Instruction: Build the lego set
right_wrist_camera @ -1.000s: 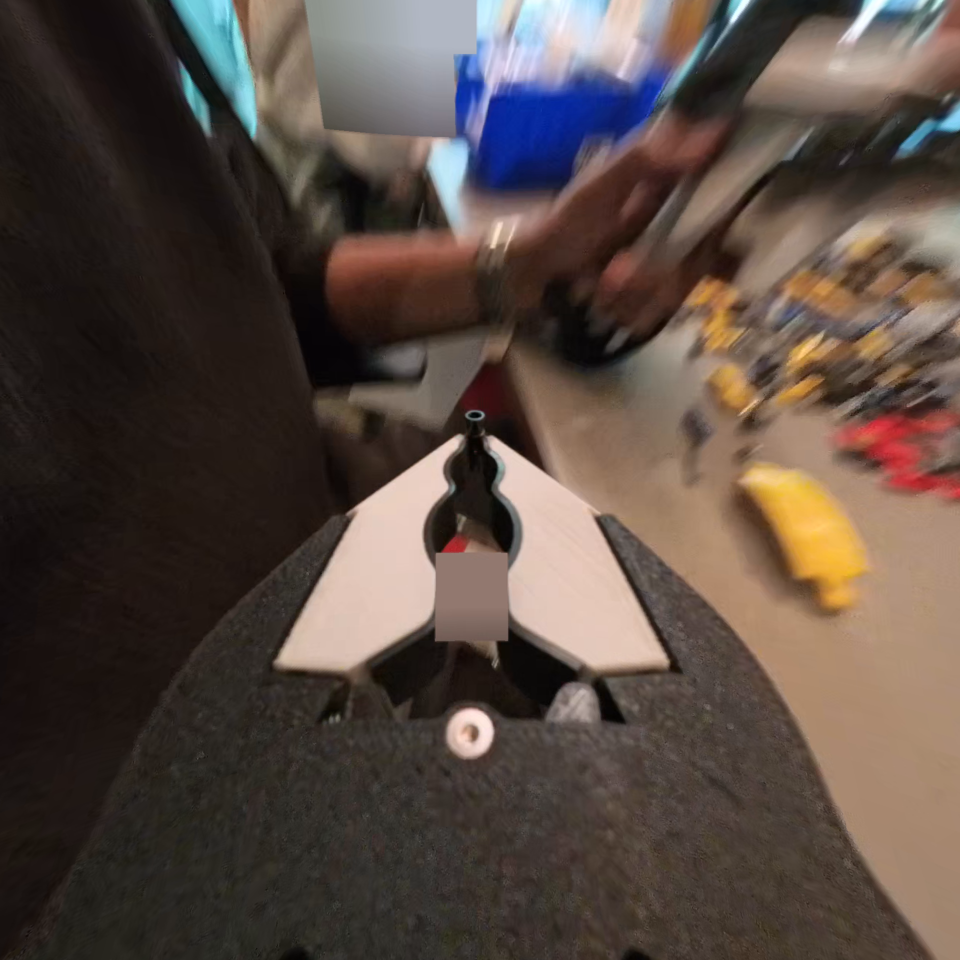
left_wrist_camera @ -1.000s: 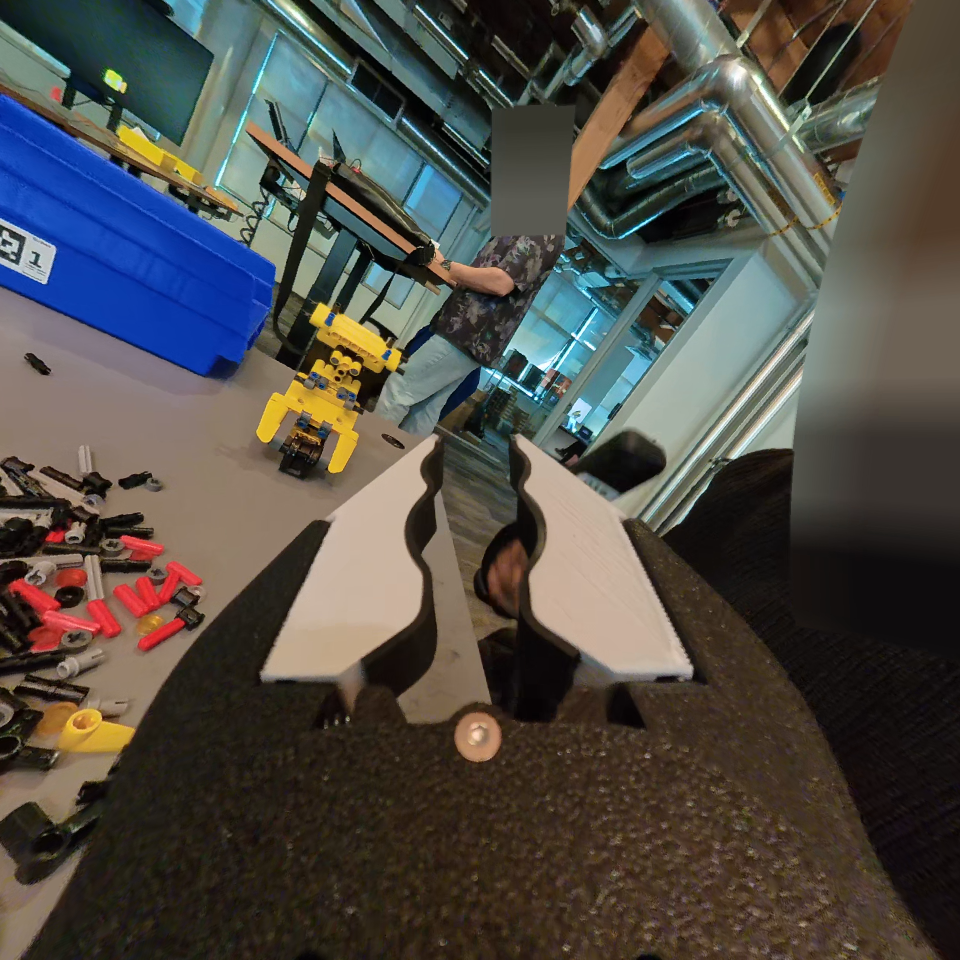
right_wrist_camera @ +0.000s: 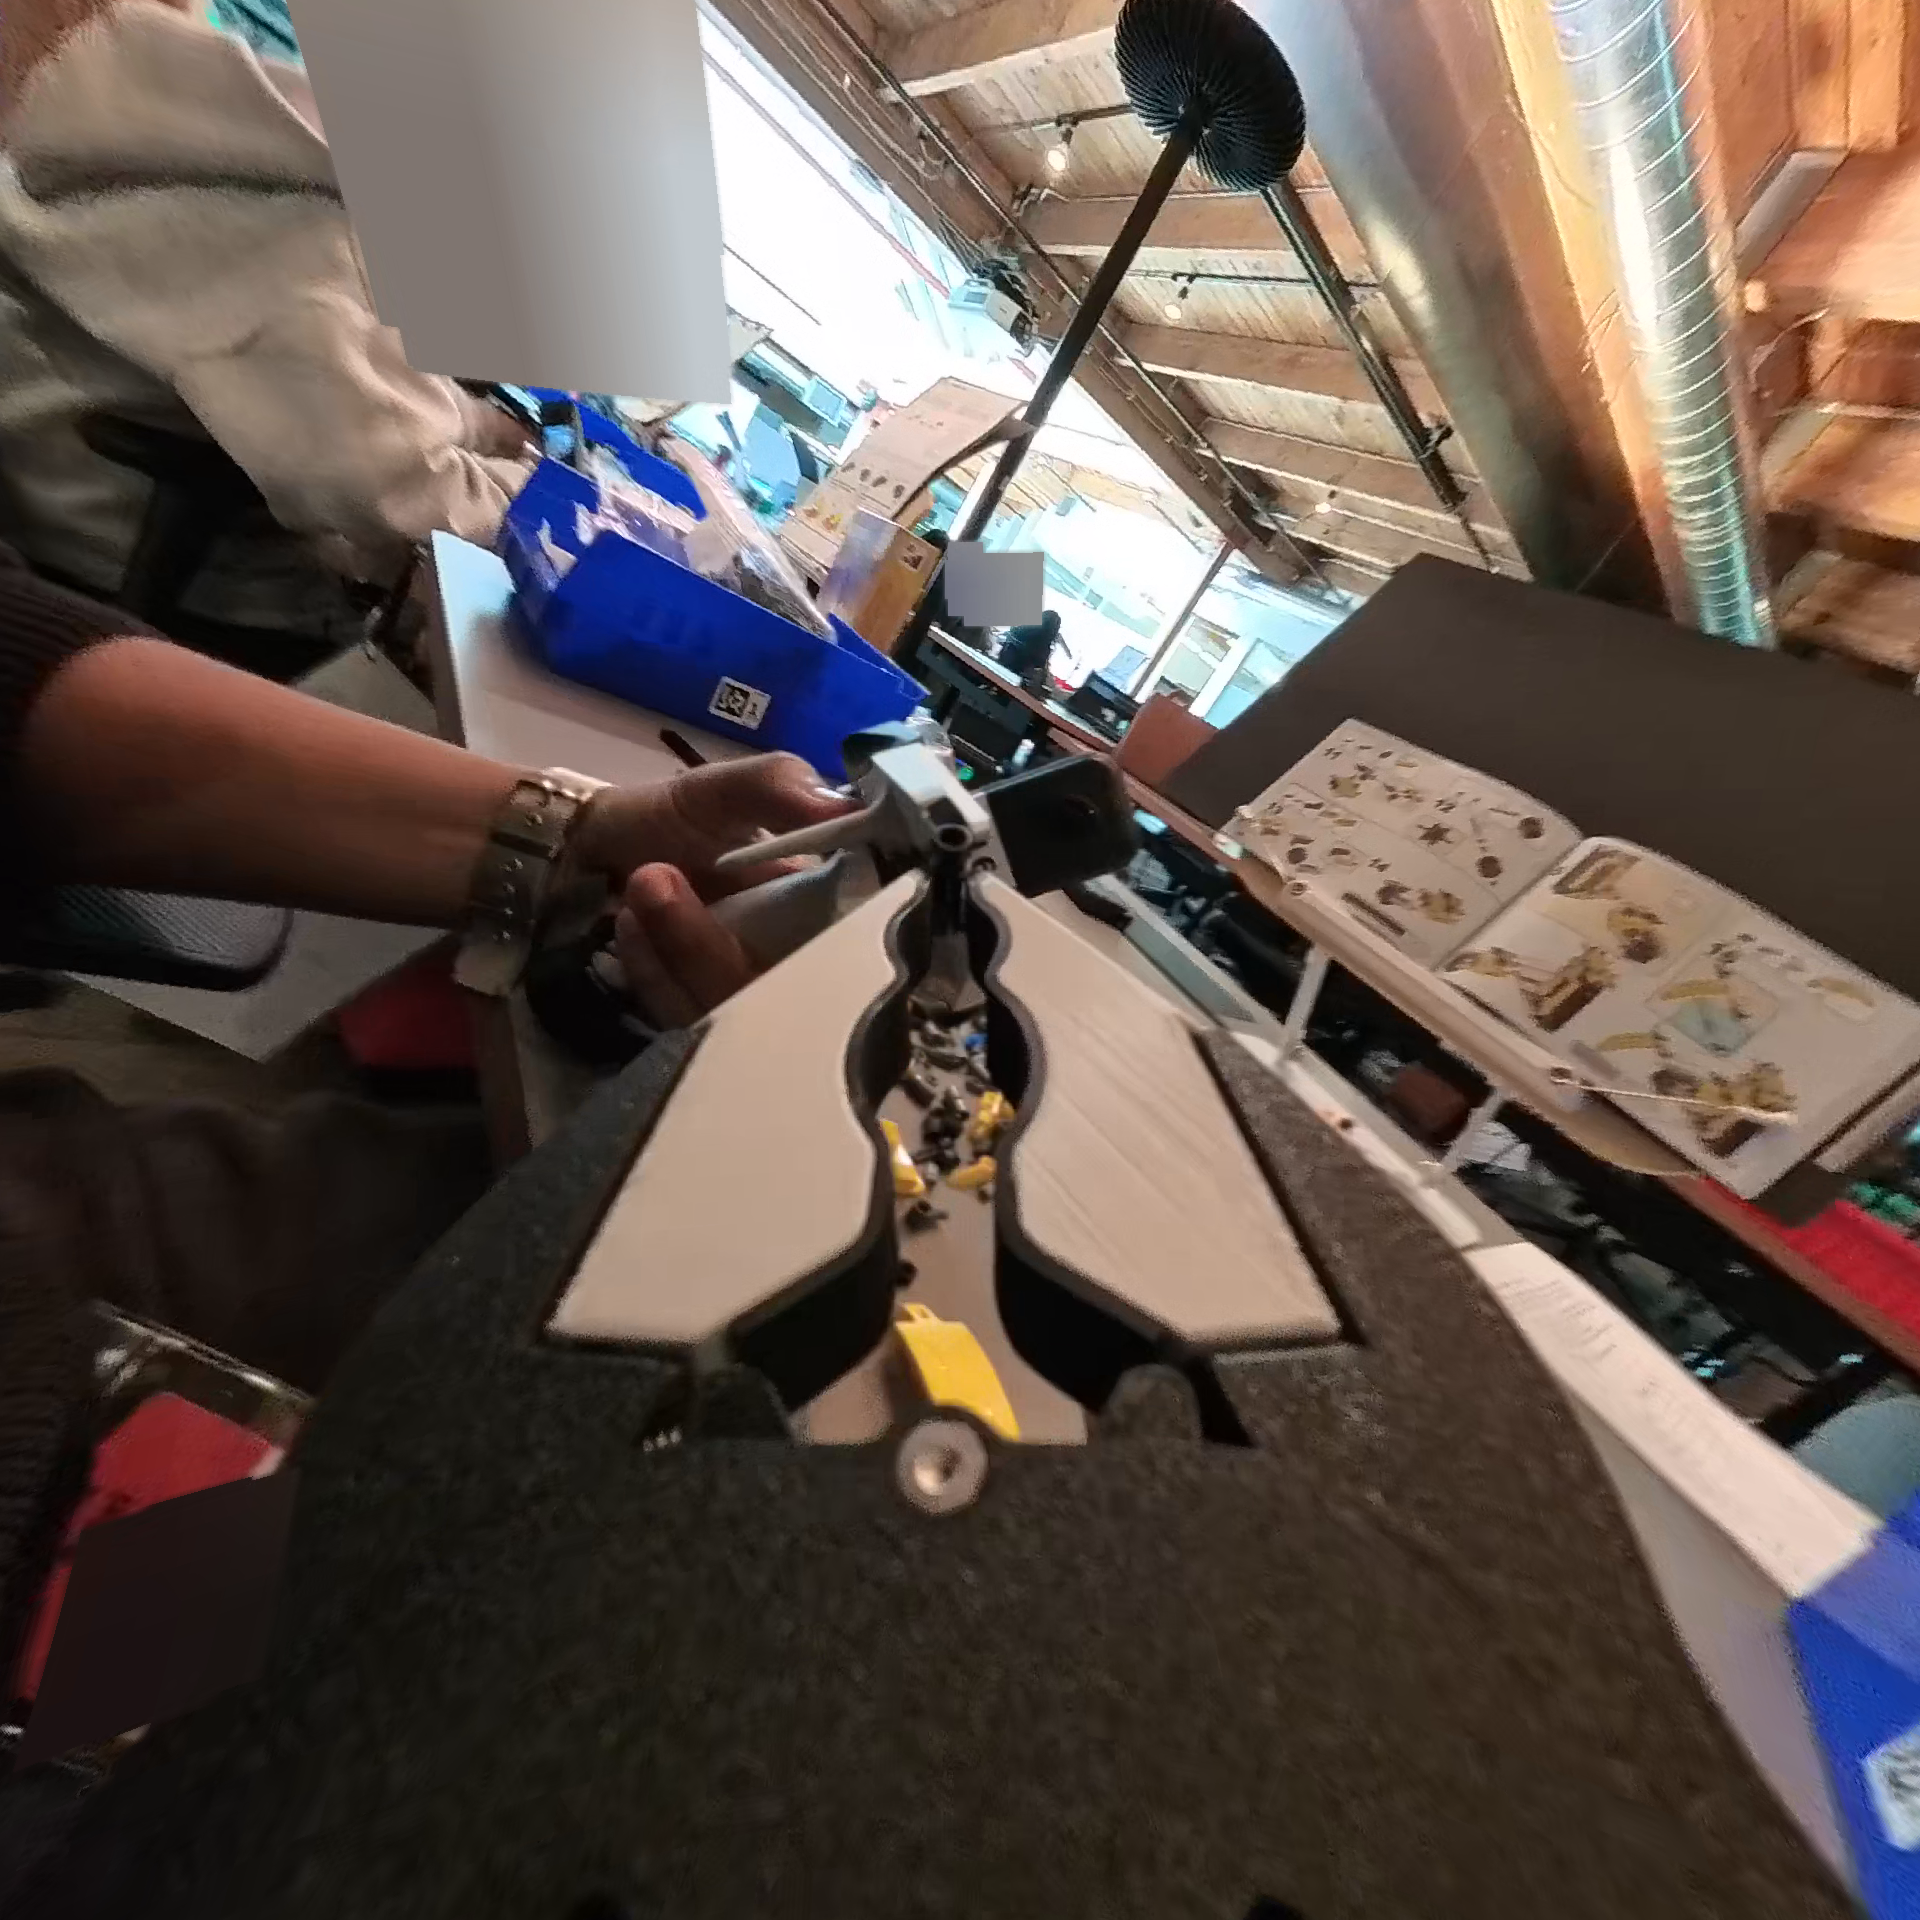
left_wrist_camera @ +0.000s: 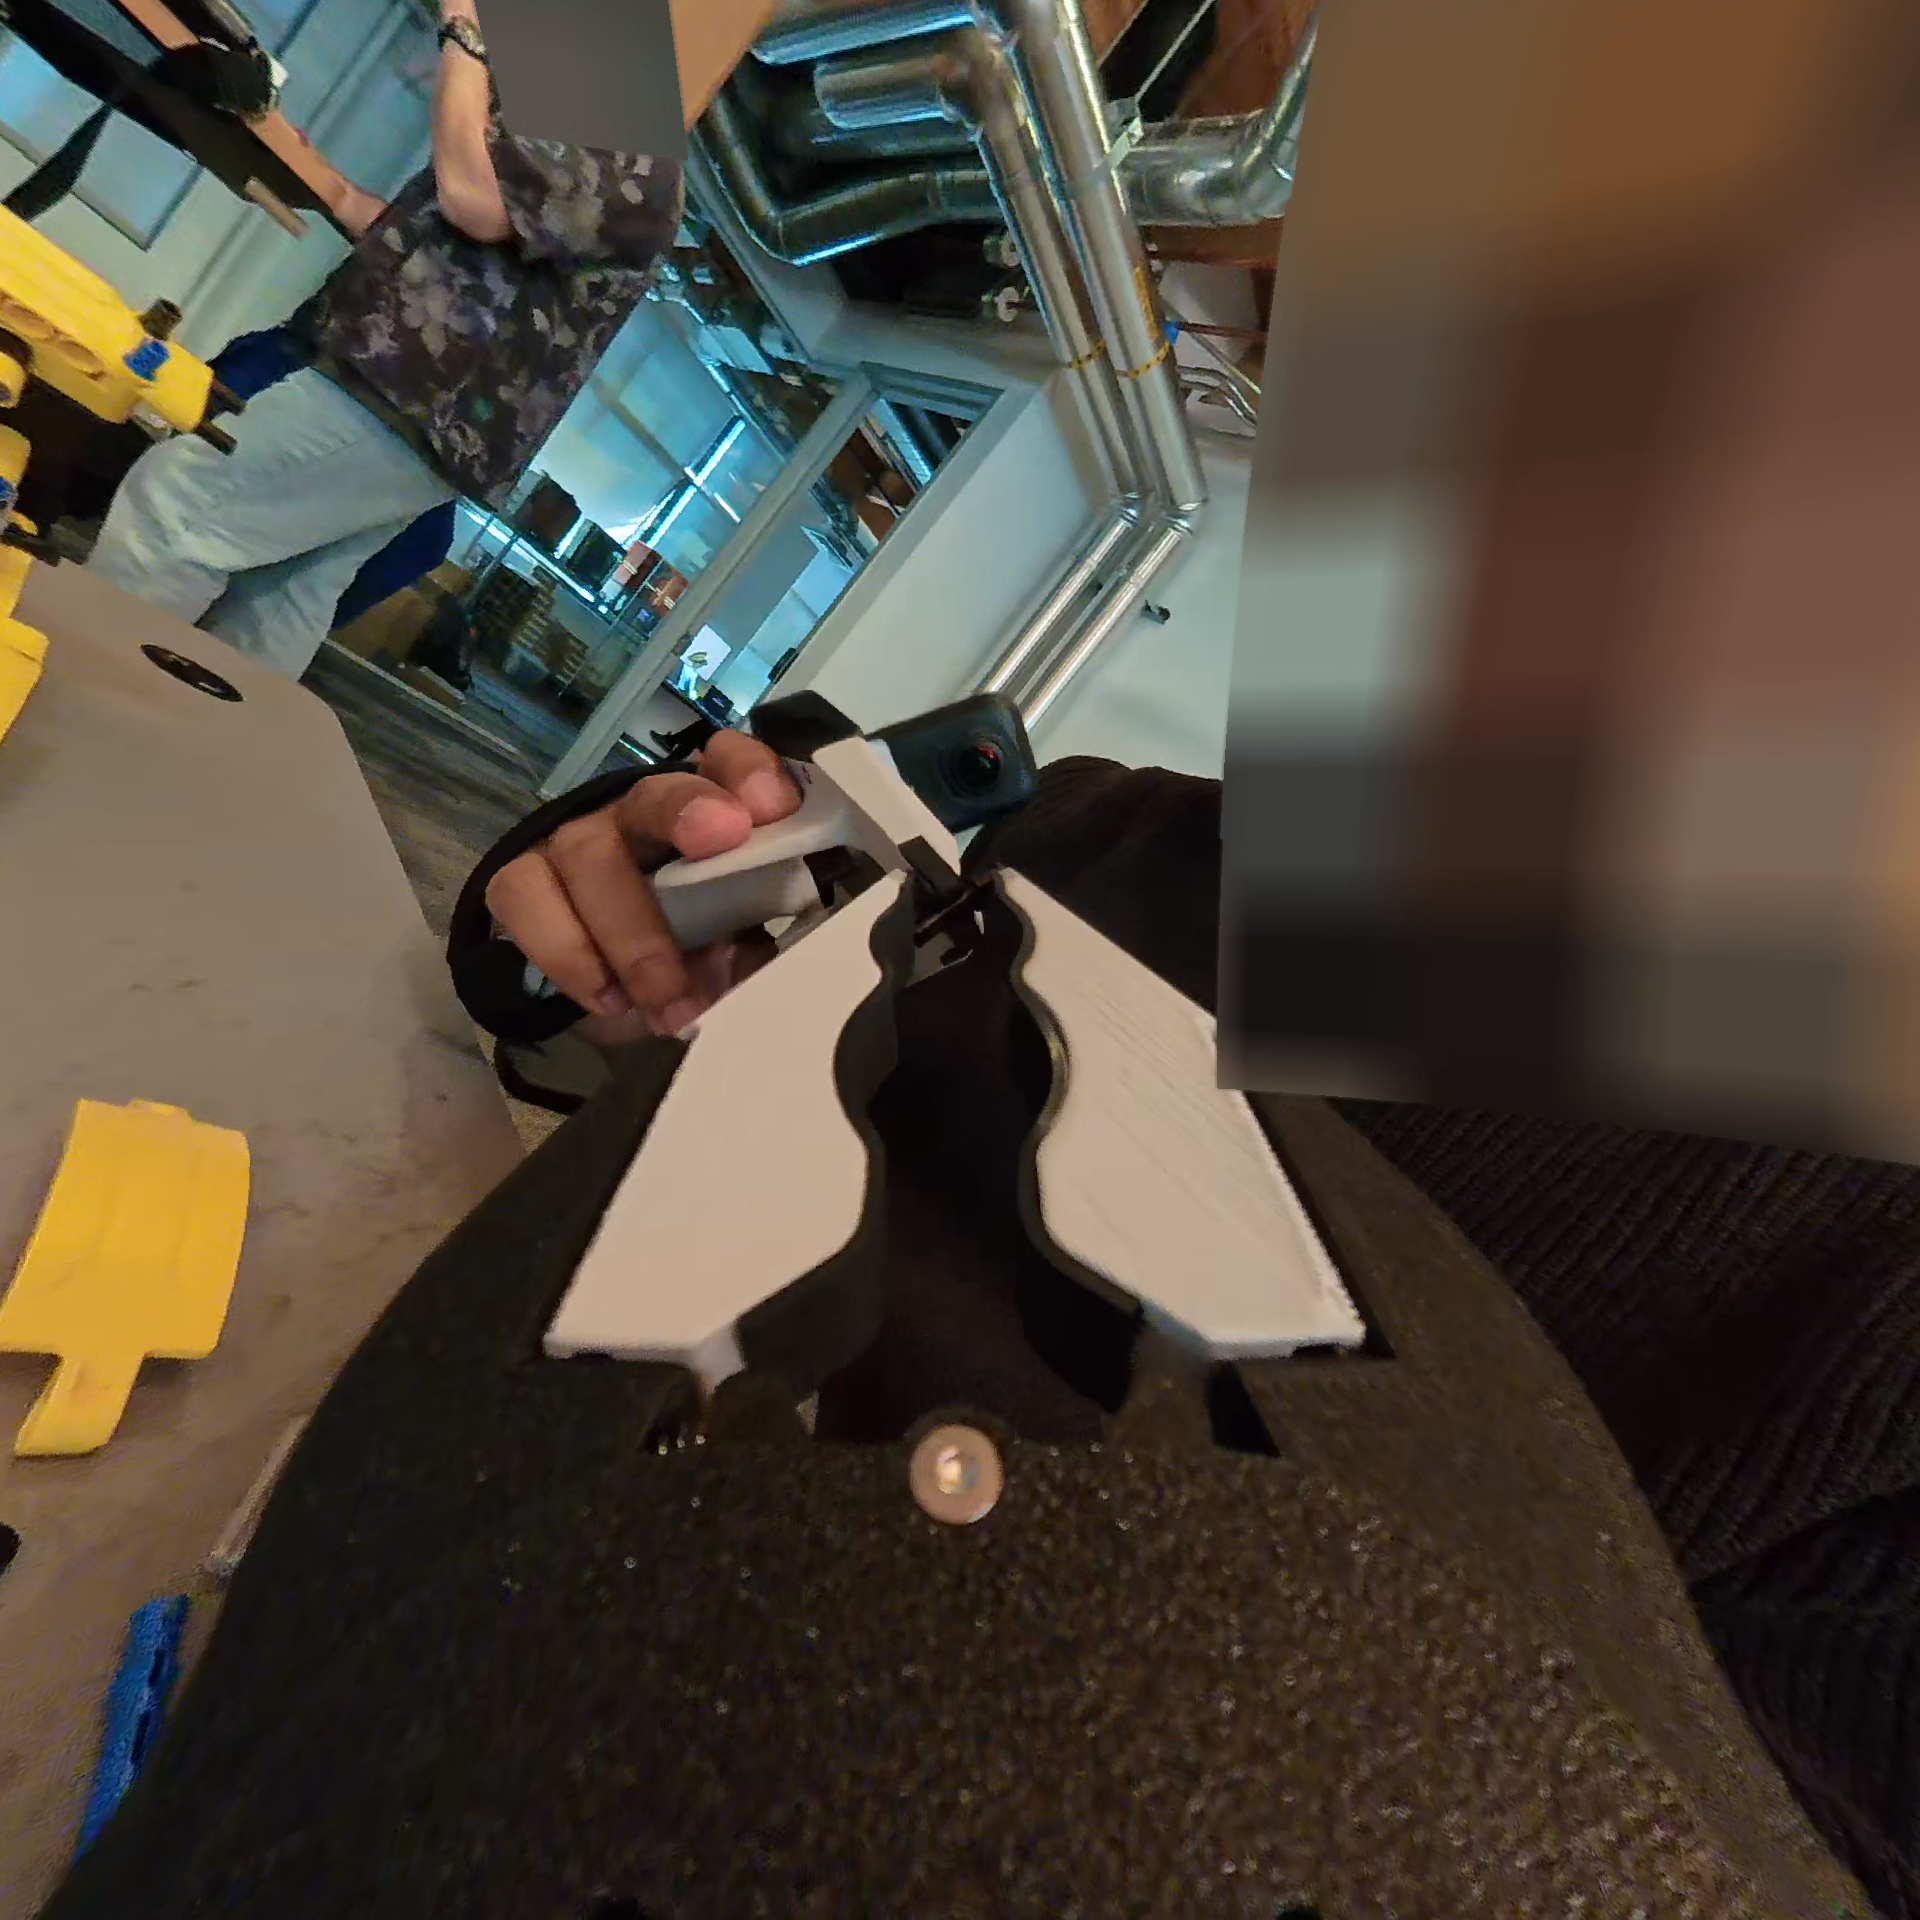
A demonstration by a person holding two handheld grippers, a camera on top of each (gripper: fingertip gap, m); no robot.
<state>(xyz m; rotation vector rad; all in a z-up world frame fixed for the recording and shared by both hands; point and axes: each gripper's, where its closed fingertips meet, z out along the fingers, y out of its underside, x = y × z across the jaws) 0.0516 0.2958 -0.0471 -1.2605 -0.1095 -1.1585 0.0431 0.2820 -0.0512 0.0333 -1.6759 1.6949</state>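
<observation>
Behind left hand | blue bin holding bagged parts

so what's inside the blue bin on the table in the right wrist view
The blue bin holds what look like clear bags of small dark pieces. Its near wall hides the lower part, and a person's arm covers its far end.
</observation>
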